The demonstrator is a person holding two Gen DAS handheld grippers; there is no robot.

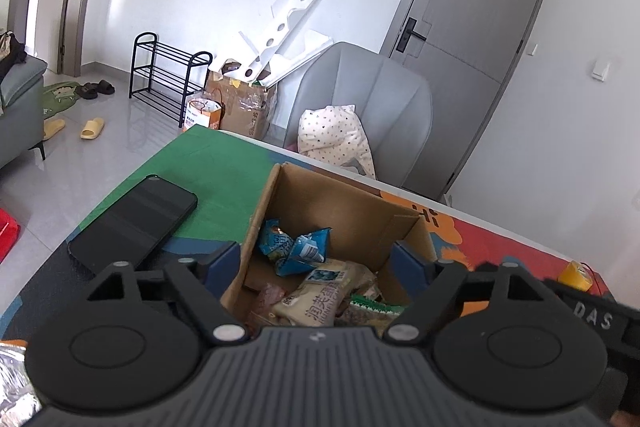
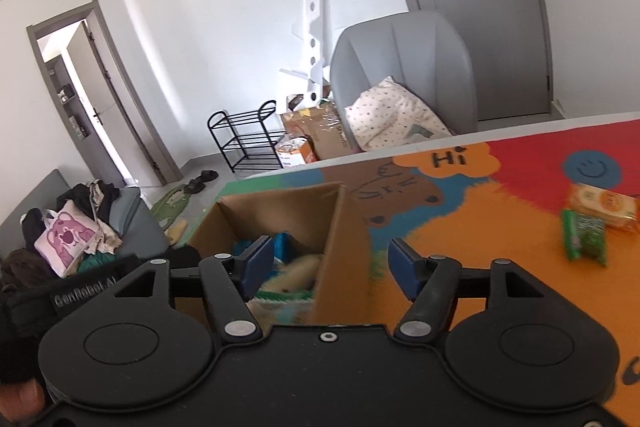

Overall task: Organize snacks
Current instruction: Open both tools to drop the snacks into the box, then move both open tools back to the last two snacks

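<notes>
Left gripper (image 1: 320, 263) tilted down over cardboard box (image 1: 320, 199), blue pads spread wide, clamping nothing. Right gripper (image 2: 332, 263) tilted down, pads apart straddling box's right wall, empty. Crinkly blue and beige snack packets (image 1: 298, 247) inside box. Green packet (image 2: 584, 235) and orange packet (image 2: 604, 207) near mat's (image 2: 480, 227) right edge. Glossy black phone (image 1: 132, 223) left of box.

Your box (image 1: 340, 203) is plain brown cardboard, matt and slightly rough; the snack packets (image 1: 298, 247) inside it are crinkled glossy plastic film; the phone (image 1: 134, 223) beside it has a smooth, shiny black glass face; the mat (image 2: 480, 227) under them looks like soft matt printed foam or cloth; your gripper bodies are matt black plastic with blue rubbery-looking pads (image 2: 260, 263) and small bright metal pins (image 1: 229, 333).
</notes>
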